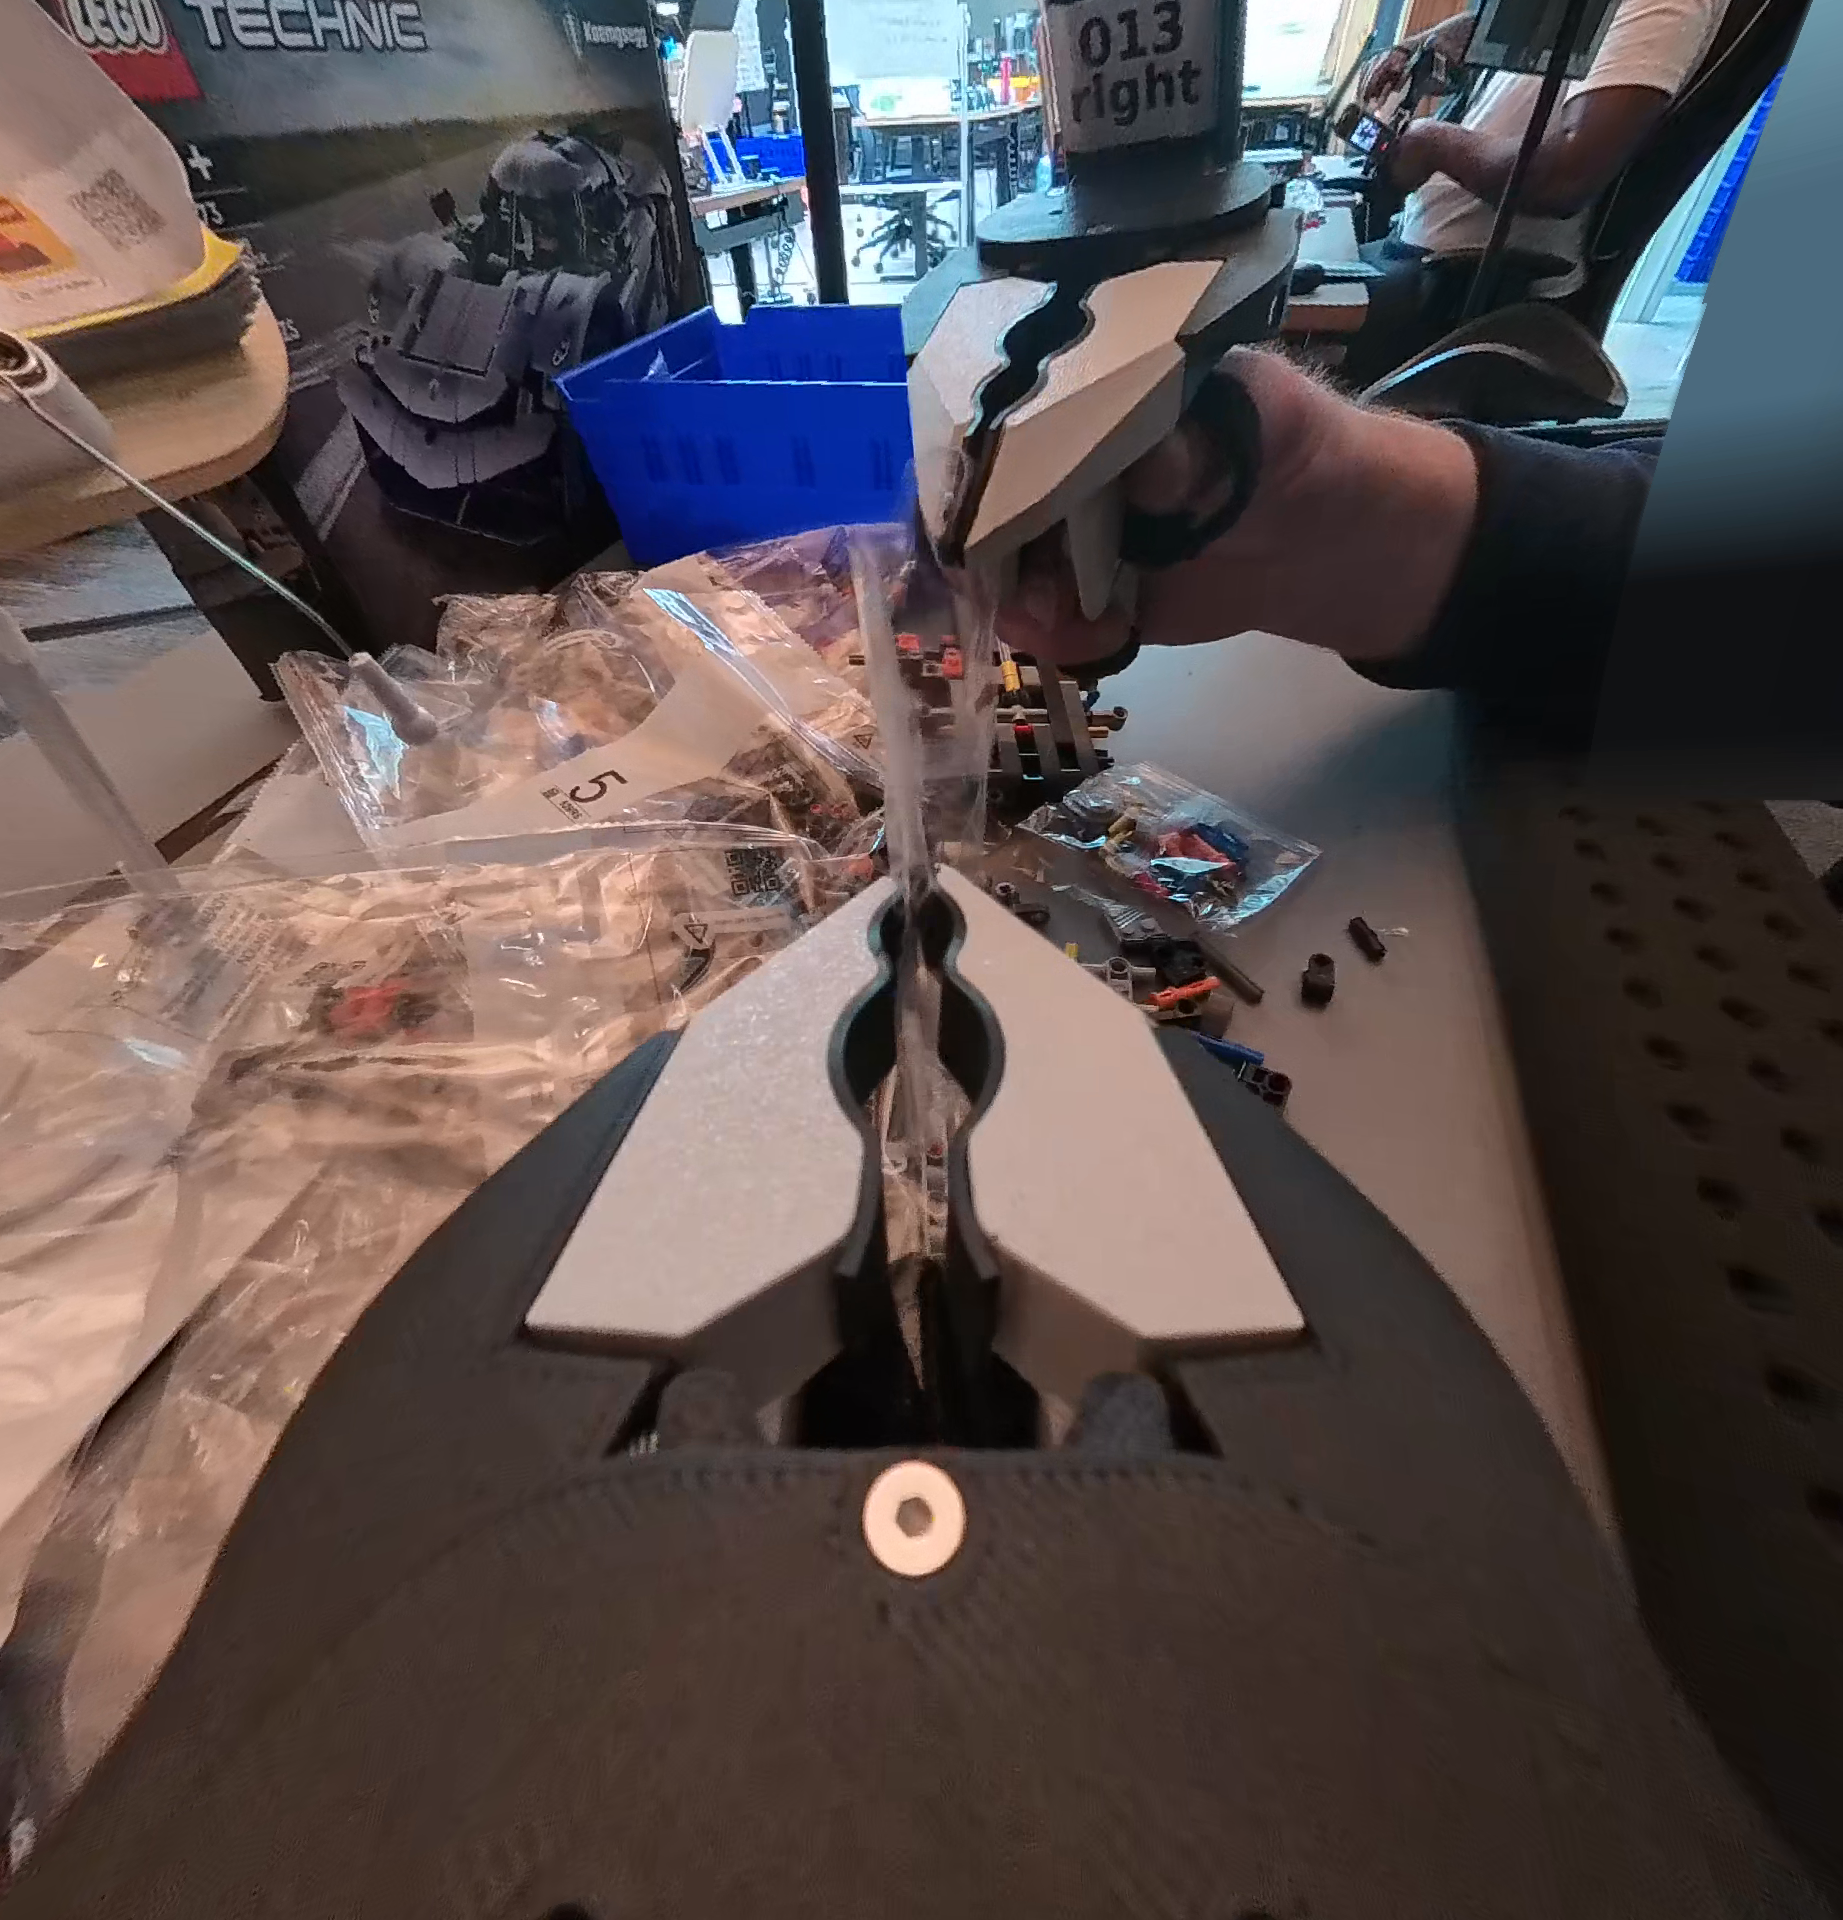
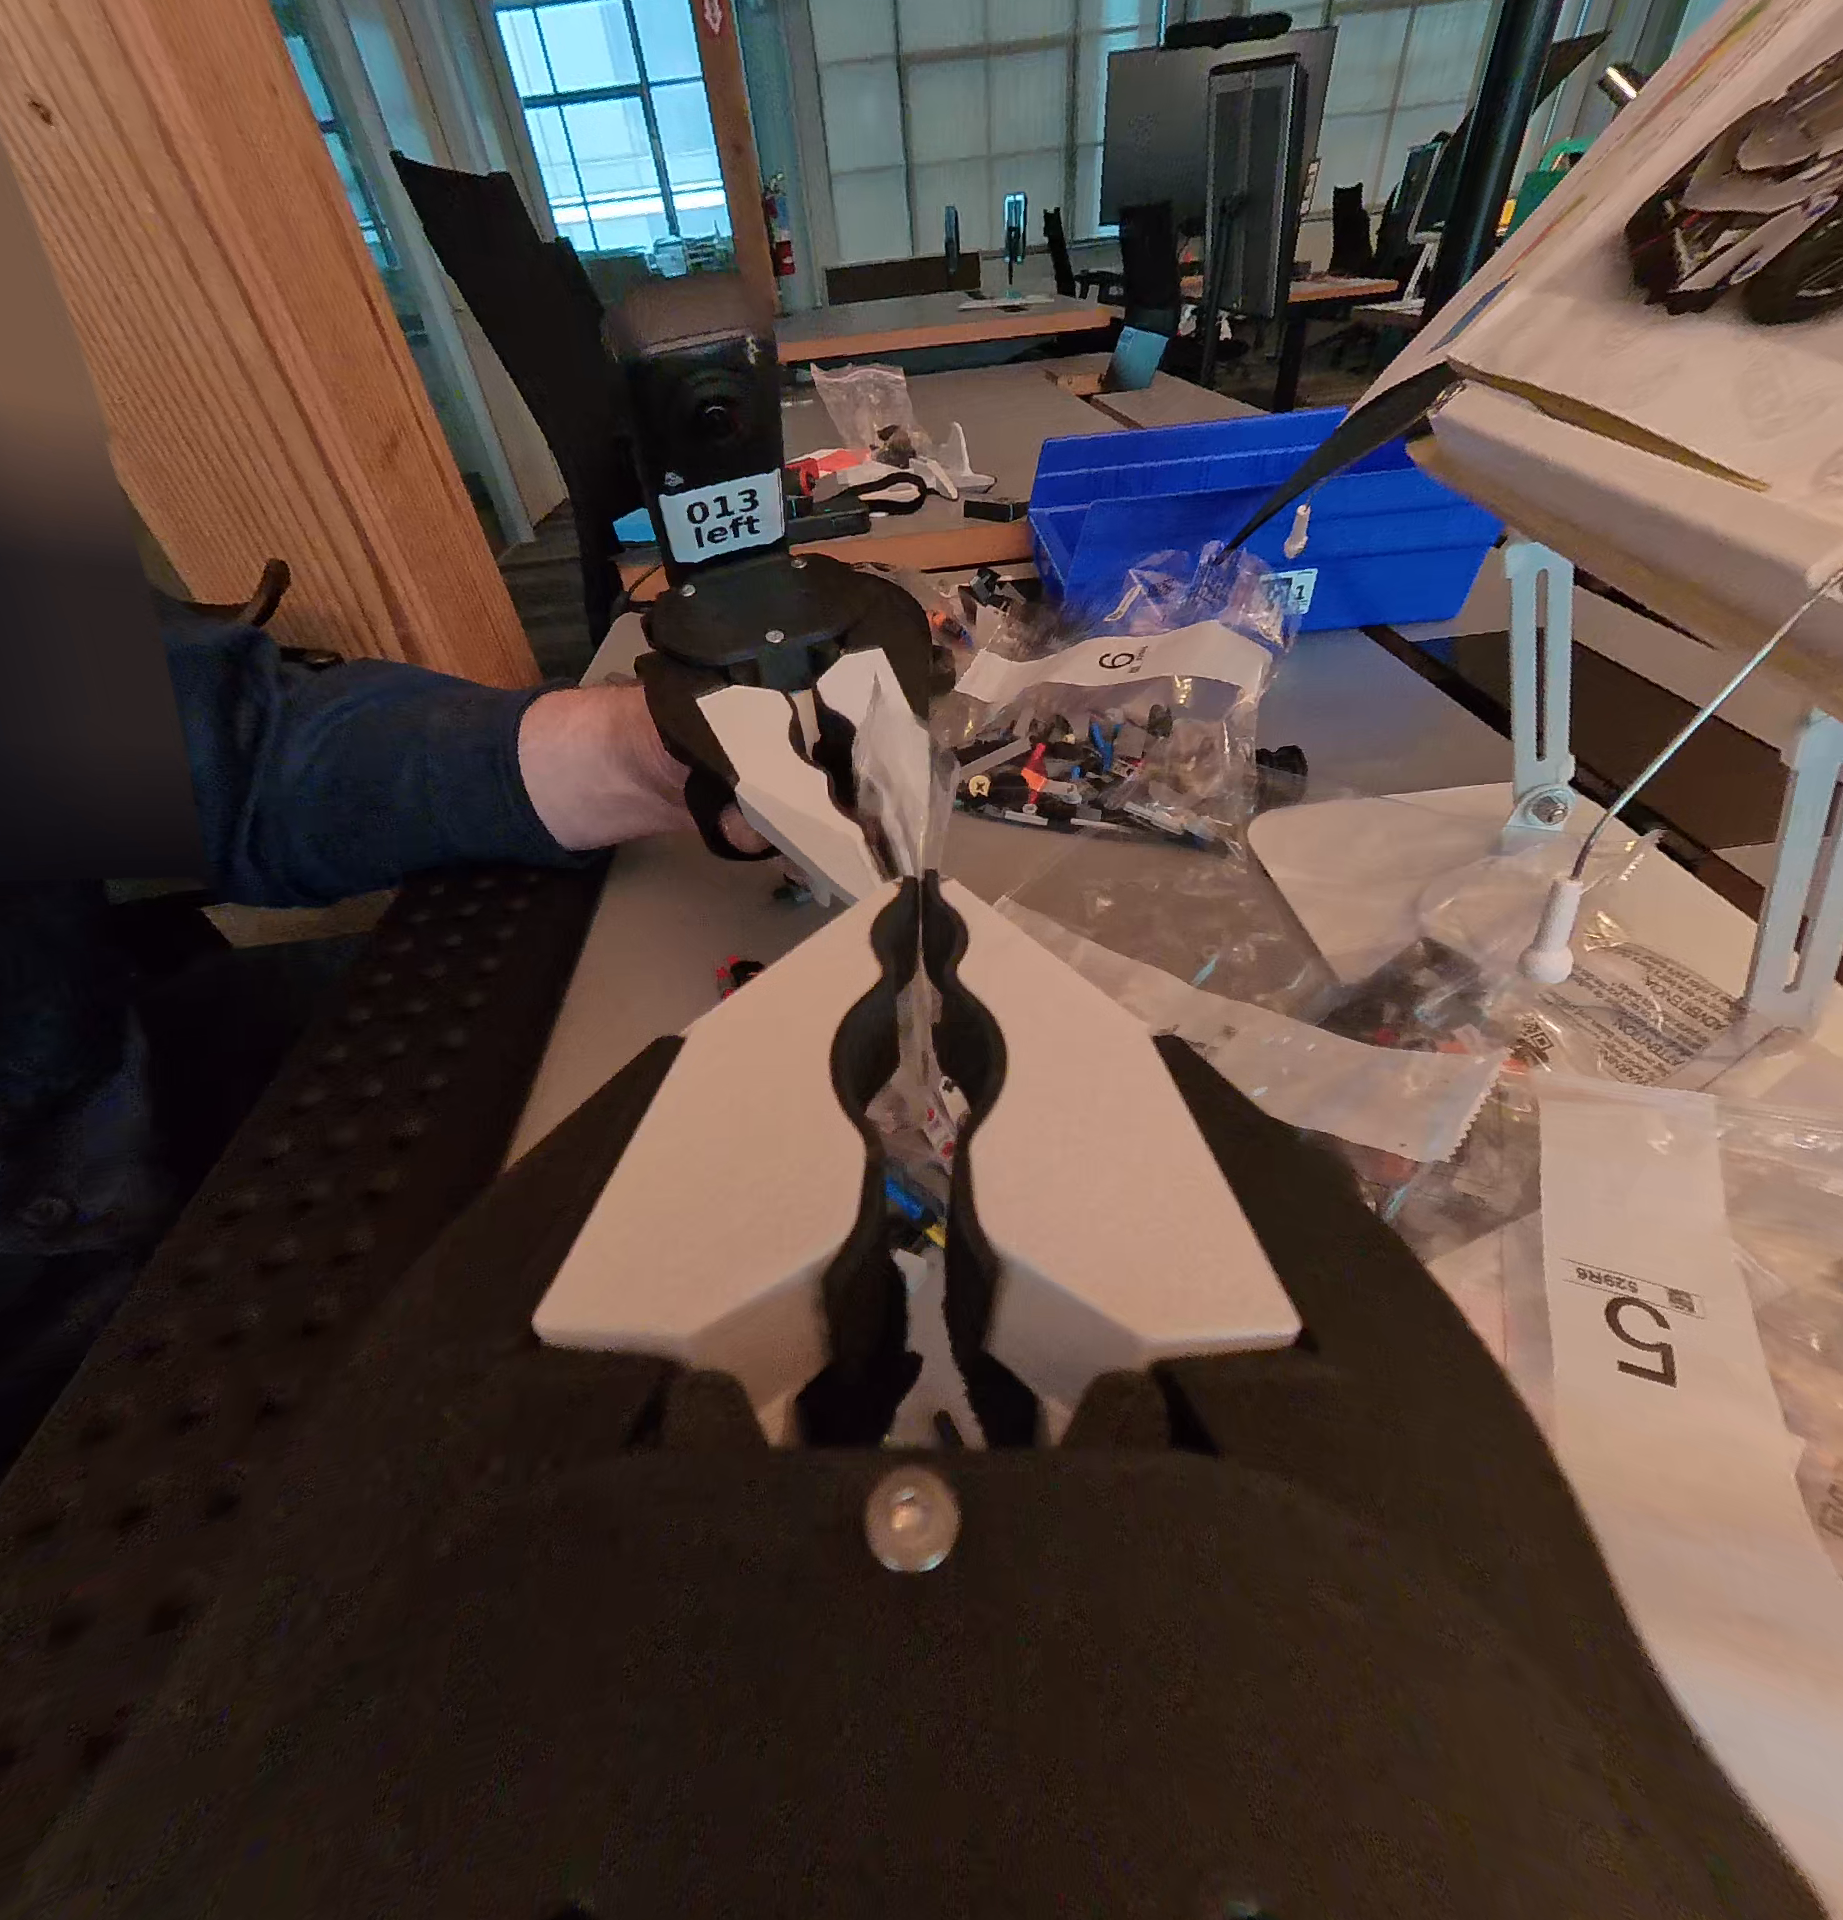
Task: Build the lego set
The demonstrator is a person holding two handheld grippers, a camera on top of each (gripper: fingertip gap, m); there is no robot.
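A small clear plastic bag [image 1: 896, 727] of Lego parts is stretched taut between both grippers above the grey table [image 1: 1343, 831]. My left gripper [image 1: 915, 896] is shut on the bag's near end. My right gripper [image 1: 948, 545] is shut on its far end, higher up, with a hand on its handle. In the right wrist view my right gripper [image 2: 919, 885] pinches the bag [image 2: 901, 774], and the left gripper [image 2: 867, 873] meets it tip to tip. A partly built dark Lego assembly [image 1: 1047, 732] sits on the table beyond the bag.
Several clear parts bags [image 1: 584, 790] cover the table's left. A small bag of coloured pins [image 1: 1177, 847] and loose pieces [image 1: 1177, 987] lie right. A blue bin [image 1: 751, 436], the set's box [image 1: 429, 260] and a booklet stand [image 2: 1675, 312] are behind. A black perforated board [image 1: 1675, 1039] borders the table. Across from one pair of fingers to the other is roughly 6 cm. The partly built dark Lego assembly [image 1: 1047, 732] is about equally far from each gripper, around 20 cm.
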